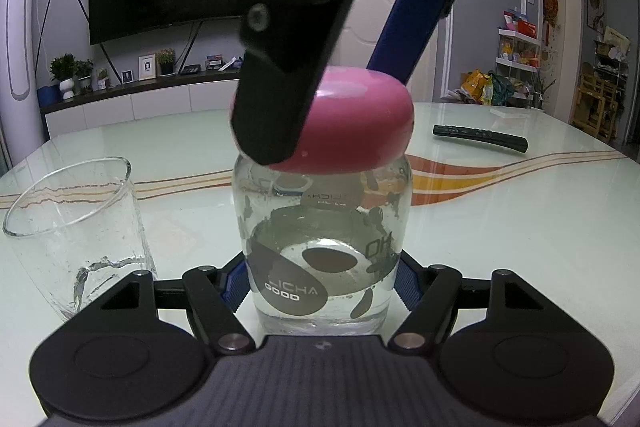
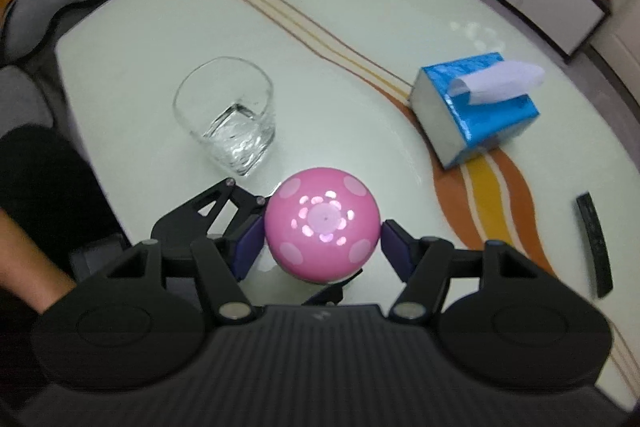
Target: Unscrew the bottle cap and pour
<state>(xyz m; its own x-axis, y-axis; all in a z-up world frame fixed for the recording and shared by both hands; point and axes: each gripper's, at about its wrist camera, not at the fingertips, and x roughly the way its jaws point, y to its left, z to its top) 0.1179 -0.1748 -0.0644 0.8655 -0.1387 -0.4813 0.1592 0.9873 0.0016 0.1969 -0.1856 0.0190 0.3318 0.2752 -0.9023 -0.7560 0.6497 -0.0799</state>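
The left gripper (image 1: 322,277) is clamped on the lower body of the bottle (image 1: 322,247), its blue pads pressed against the glass on both sides, so the bottle stands upright on the table (image 1: 500,227), pinned in place. The right gripper (image 2: 322,243) comes down from above and straddles the pink cap (image 2: 322,223); its pads sit at the cap's sides, one close on the left, the other with a thin gap, so I cannot tell whether it grips yet.

The bottle looks like clear glass, stiff and breakable, about a third full of water, so moderately heavy and low-weighted. The wet, smooth wall will be slippery; the low hold is probably the steadiest. The cap is a glossy domed shell with pale dots, likely hard plastic; its rounded top offers little purchase, so the widest rim seems the place to pinch.

Print on the bottle reads "GOOD", with partial letters "LICHA" above it and "OH" to the side.

Beside the bottle stands a glass (image 2: 226,115) with a little water. Further off lie a tissue box (image 2: 476,107) and a remote (image 2: 595,247).
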